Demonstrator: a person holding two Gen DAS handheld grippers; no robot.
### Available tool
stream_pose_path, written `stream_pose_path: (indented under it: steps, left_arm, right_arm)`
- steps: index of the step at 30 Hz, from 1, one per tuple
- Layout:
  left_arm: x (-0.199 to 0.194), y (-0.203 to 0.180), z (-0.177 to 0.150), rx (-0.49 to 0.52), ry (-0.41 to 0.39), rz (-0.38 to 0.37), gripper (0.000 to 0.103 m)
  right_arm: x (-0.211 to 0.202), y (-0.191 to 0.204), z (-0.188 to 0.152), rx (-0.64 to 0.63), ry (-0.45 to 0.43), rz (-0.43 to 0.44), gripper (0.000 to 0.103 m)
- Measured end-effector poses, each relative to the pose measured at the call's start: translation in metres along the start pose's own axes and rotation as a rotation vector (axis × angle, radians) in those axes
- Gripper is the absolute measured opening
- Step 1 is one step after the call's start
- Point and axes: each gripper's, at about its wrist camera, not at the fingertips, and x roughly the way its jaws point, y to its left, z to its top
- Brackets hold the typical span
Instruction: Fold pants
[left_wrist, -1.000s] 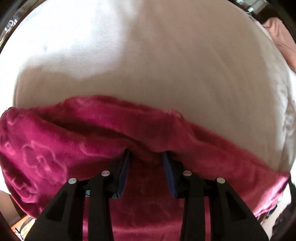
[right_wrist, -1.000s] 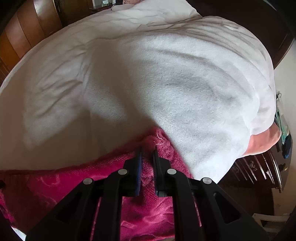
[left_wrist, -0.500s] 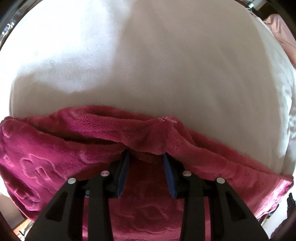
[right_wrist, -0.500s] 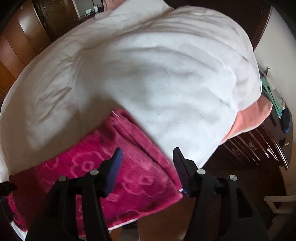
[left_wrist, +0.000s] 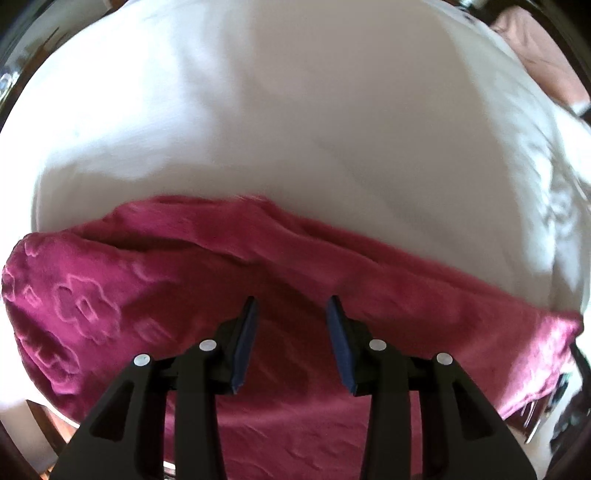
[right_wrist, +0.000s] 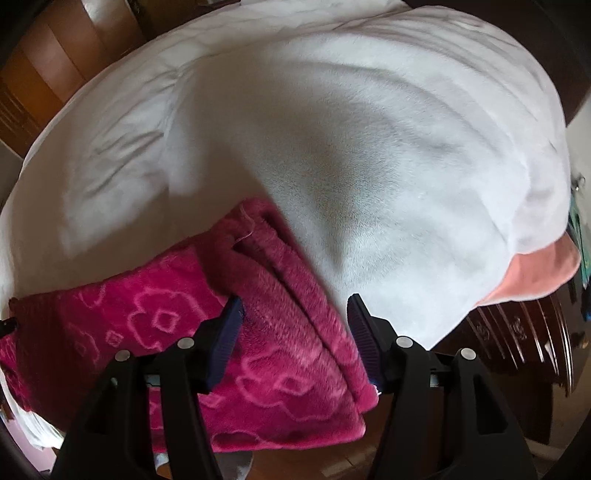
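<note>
The magenta fleece pants (left_wrist: 147, 277) with an embossed flower pattern lie folded along the near edge of the white blanket (left_wrist: 295, 129). My left gripper (left_wrist: 291, 301) points straight down over their middle. Its jaws are opening, and the blue pads (left_wrist: 245, 332) stand clear above the cloth with nothing gripped. In the right wrist view the pants (right_wrist: 147, 325) end in a stacked, folded edge. My right gripper (right_wrist: 295, 299) hovers open over that edge, its pads on either side and not pressing on it.
The white blanket (right_wrist: 369, 147) covers a bed. A peach cloth (right_wrist: 535, 269) shows under its right corner. Dark carved wooden furniture (right_wrist: 517, 332) stands close on the right, wooden panels (right_wrist: 44, 74) at the upper left, and wooden floor (right_wrist: 295, 461) below the bed's edge.
My right gripper went from shut on the pants' corner to open, then drew back over the folded edge. My left gripper lifted and the fold slipped off its fingertips.
</note>
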Motion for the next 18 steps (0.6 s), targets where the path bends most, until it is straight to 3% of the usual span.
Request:
stream_pose_path:
  steps: [5, 8, 13, 18]
  left_arm:
    - [-0.002, -0.056, -0.038, 0.143, 0.037, -0.044, 0.043]
    - [0.002, -0.103, -0.065, 0.286, 0.062, -0.061, 0.049]
    - [0.009, -0.155, -0.090, 0.482, 0.071, -0.045, 0.049]
    - [0.007, -0.176, -0.098, 0.542, 0.082, -0.057, 0.049]
  right_arm:
    - [0.013, 0.000, 0.005, -0.020, 0.027, 0.021, 0.058]
    - [0.016, 0.004, 0.005, -0.042, 0.037, 0.034, 0.048]
    - [0.015, 0.010, 0.005, -0.090, 0.047, 0.064, 0.021]
    - [-0.006, 0.006, -0.002, -0.065, 0.021, 0.137, 0.015]
